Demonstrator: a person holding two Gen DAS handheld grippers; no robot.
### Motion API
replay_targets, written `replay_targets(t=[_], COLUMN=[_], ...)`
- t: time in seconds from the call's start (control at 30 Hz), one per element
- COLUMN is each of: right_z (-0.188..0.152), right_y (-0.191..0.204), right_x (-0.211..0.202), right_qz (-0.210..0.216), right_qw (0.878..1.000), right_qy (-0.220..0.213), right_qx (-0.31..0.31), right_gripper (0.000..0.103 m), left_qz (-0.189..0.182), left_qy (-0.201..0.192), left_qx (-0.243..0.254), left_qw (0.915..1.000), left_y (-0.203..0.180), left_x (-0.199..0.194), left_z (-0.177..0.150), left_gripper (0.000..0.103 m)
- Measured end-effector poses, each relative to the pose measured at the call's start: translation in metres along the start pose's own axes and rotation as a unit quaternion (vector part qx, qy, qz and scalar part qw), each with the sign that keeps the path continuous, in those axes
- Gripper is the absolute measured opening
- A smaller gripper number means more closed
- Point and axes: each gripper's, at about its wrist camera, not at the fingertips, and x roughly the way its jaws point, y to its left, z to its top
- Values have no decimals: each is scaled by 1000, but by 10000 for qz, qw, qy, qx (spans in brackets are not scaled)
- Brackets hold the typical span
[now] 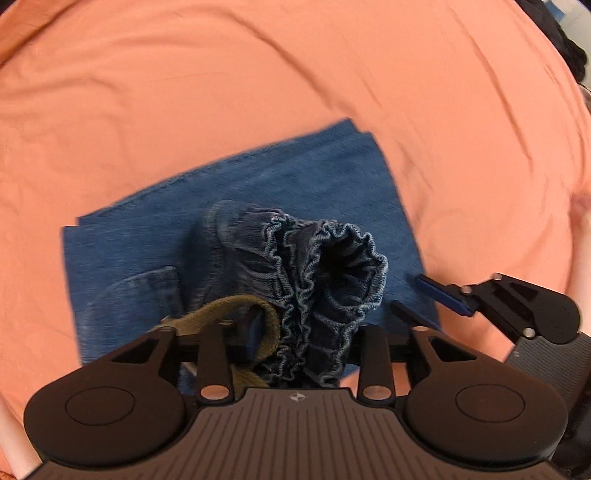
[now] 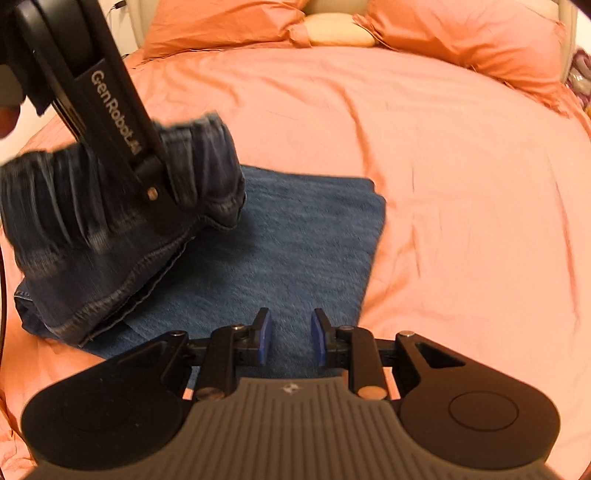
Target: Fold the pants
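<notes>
Left gripper (image 1: 303, 332) points down over the pants (image 2: 288, 229) with the gathered elastic waistband (image 1: 325, 273) bunched between its jaws; I can't tell whether the pads are pressing on it or have let go, since fabric hides the fingertips in its own view and the right wrist view only shows its arm buried in the denim; a brown drawstring (image 1: 240, 314) loops around one finger there. Right gripper (image 2: 291, 339) sits low over the near edge of the folded denim, blue pads (image 2: 265, 336) apart with a clear gap and nothing between them; not touching cloth as far as I can see.

Pants lie mid-bed on the orange sheet (image 1: 184, 92); the leg section is already flat in a stacked rectangle, two layered edges visible at the far corner; a back pocket (image 1: 147, 288) shows at the near left. Waist end is raised and being brought over the flat part; it leans, crumpled, not yet lying flat.

My judgement: well past halfway; the lengthwise fold and a leg fold look done; what's left is laying the waistband down on the stack, releasing, maybe smoothing and squaring edges.

Containers: none in view; no basket, drawer or bin; only orange pillows (image 2: 221, 26) and a pale cushion (image 2: 340, 29) at the head of the bed; nothing holds the pants but the bed surface.
</notes>
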Motion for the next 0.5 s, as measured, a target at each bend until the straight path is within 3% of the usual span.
replay_targets(t=[0.07, 0.13, 0.2, 0.23, 0.4, 0.5], right_z=[-3, -6, -7, -7, -12, -18], right_y=[-3, -5, -6, -8, -23, -31], right_x=[-1, -6, -14, -16, -38, -51], right_qz=[20, -12, -133, -217, -348, 12], right_qw=[9998, 9996, 9994, 9992, 9961, 9908], right_qy=[57, 61, -23, -56, -366, -620], right_qx=[168, 271, 321, 334, 726, 1205], right_gripper=[28, 32, 35, 35, 36, 36], left_qz=[-188, -714, -1396, -1537, -1394, -1135], left_qy=[-27, -89, -171, -279, -1179, -1592], left_qx=[78, 127, 39, 45, 423, 460], left_qw=[9998, 9973, 9901, 9877, 9823, 9796], left_y=[-7, -9, -5, -3, 15, 39], left_x=[-4, -11, -21, -27, -57, -62], left_z=[-2, -6, -12, -17, -51, -74], left_gripper=[61, 68, 69, 69, 69, 69])
